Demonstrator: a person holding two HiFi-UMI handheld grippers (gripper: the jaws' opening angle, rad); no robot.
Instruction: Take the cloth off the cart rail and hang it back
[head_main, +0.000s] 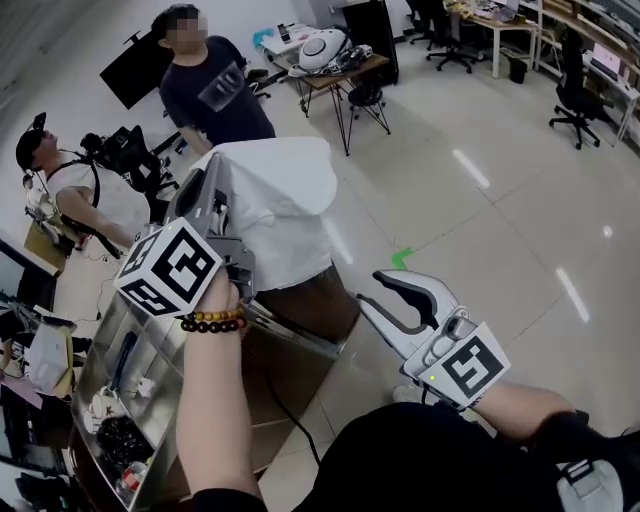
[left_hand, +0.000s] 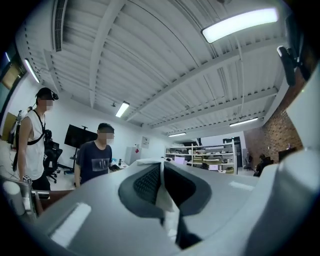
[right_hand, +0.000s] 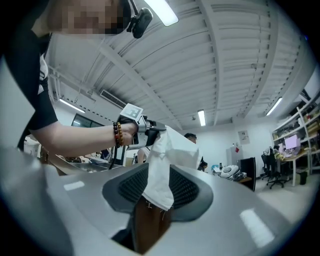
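At the upper left of the head view stand two bystanders, a person in a white sleeveless top (head_main: 75, 200) and a person in a dark T-shirt (head_main: 212, 95). Below them, at lower left, is one stainless steel cart (head_main: 285, 372), its top rail (head_main: 300, 338) bare of fabric. Your left gripper (left_hand: 161, 187) is raised above that rail with its jaws pressed together on a thin fold of the one white fabric cloth (head_main: 280, 200). The cloth is off the cart and hangs in the centre of the frame. A brown length (head_main: 315, 300) hangs below the white. You cannot tell from these views whether it is part of the same cloth. To the right, your right gripper (head_main: 385, 298) is held low with its jaws spread and gripping nothing. The cloth shows ahead of them, but the pads do not press on it.

Count: two grippers, one cloth, one cart, two bystanders.

In my judgement the removal is done and the re-hanging is not.

Risks noted:
- The pinch takes only a narrow fold, so a quick swing could let the cloth slip out and drop to the floor.
- The loose lower hem may catch on the cart's corner as you lower it.
- The cloth may bunch on one side of the rail, since the right gripper does not steady it.
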